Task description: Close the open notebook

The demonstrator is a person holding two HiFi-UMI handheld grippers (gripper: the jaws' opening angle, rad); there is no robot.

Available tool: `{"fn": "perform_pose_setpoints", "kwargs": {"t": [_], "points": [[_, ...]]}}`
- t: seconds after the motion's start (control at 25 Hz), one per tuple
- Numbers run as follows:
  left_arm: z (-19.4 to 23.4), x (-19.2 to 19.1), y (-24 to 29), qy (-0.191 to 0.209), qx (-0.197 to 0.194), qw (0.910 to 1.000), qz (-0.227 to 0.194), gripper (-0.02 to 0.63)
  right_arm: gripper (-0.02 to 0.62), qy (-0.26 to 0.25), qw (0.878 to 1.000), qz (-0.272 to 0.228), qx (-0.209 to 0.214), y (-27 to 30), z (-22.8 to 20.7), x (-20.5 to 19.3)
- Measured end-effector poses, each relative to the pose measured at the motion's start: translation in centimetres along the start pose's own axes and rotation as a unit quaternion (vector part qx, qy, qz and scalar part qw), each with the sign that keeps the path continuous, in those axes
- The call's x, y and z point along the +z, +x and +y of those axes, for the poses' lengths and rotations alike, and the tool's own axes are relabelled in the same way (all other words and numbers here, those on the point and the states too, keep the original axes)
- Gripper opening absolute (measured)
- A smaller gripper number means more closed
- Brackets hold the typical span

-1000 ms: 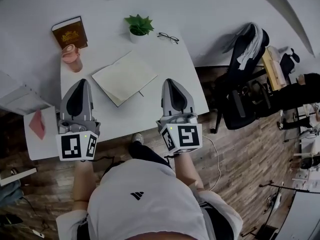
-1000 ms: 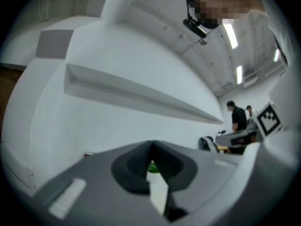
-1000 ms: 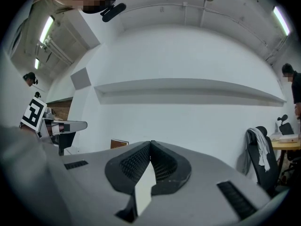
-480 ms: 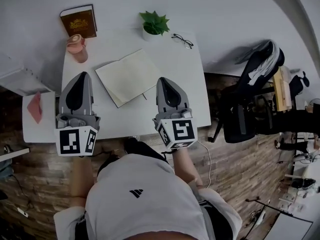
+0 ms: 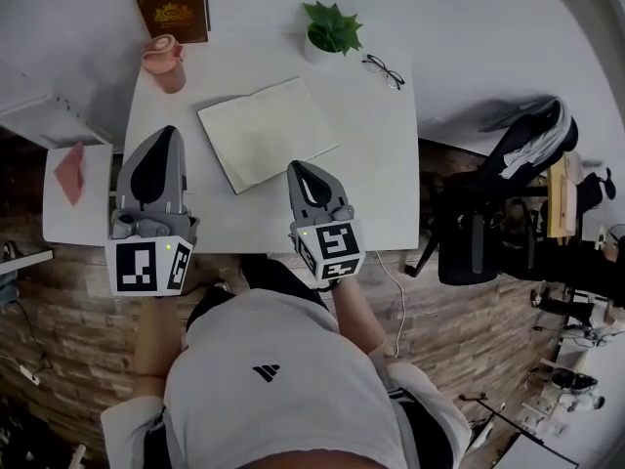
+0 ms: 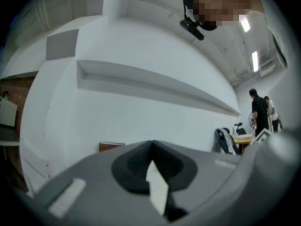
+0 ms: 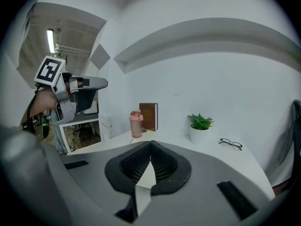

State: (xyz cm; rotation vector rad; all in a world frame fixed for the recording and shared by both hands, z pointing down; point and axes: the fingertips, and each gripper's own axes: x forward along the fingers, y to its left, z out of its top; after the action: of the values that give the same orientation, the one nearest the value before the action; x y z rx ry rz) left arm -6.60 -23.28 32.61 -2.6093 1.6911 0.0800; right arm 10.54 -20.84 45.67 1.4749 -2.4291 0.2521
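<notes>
Jaws of left gripper (image 5: 166, 133) and right gripper (image 5: 298, 167) meet; notebook (image 5: 269, 132) lies open.

Table (image 5: 391, 198): one.
Notebook (image 5: 266, 132): one.
Brown book (image 5: 174, 10): one.
Pink bottle (image 5: 164, 62): one.
Potted plant (image 5: 330, 29): one.
Glasses (image 5: 383, 69): one pair.
Grippers: two, left gripper (image 5: 164, 131) and right gripper (image 5: 296, 165).
Low side table (image 5: 59, 231): one, with one red sheet (image 5: 71, 174).
Black chair (image 5: 483, 237): one, with one jacket (image 5: 535, 137).
White cable (image 5: 398, 301): one.
People in left gripper view: two, person in dark top (image 6: 257, 109) and second person (image 6: 271, 113).
</notes>
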Motion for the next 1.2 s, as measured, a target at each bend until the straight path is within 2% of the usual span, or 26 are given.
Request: {"fn": "perform_pose_setpoints", "kwargs": {"t": [0.16, 0.36, 0.52, 0.64, 0.8, 1.0, 1.12, 1.2], "points": [[0.4, -0.2, -0.1, 0.001, 0.01, 0.9999, 0.005, 0.009, 0.0, -0.014, 0.998, 0.036, 0.039, 1.1, 1.2, -2.3], [0.9, -0.8, -0.3, 0.0, 0.02, 0.9997, 0.013, 0.009, 0.083, -0.044, 0.991, 0.081, 0.096, 2.4, 3.2, -4.9], [1.5, -1.2, -0.7, -0.001, 0.03, 0.9994, 0.019, 0.009, 0.17, -0.079, 0.98, 0.103, 0.154, 3.2, 5.6, -6.5], [2.0, -1.2, -1.0, -0.001, 0.036, 0.9991, 0.022, 0.009, 0.246, -0.107, 0.97, 0.121, 0.182, 3.7, 7.4, -7.6], [2.7, -1.4, -1.7, -0.002, 0.046, 0.9986, 0.024, 0.009, 0.268, -0.154, 0.959, 0.14, 0.193, 4.5, 8.8, -9.0], [3.9, -1.5, -2.8, -0.003, 0.061, 0.9977, 0.028, 0.009, 0.284, -0.199, 0.952, 0.154, 0.172, 6.2, 9.6, -10.8], [4.5, -1.5, -3.4, -0.002, 0.068, 0.9972, 0.029, 0.009, 0.278, -0.219, 0.948, 0.171, 0.157, 7.2, 9.8, -12.0], [4.7, -1.5, -3.7, -0.001, 0.071, 0.9971, 0.03, 0.009, 0.242, -0.232, 0.947, 0.168, 0.142, 7.4, 9.7, -12.0]]}}
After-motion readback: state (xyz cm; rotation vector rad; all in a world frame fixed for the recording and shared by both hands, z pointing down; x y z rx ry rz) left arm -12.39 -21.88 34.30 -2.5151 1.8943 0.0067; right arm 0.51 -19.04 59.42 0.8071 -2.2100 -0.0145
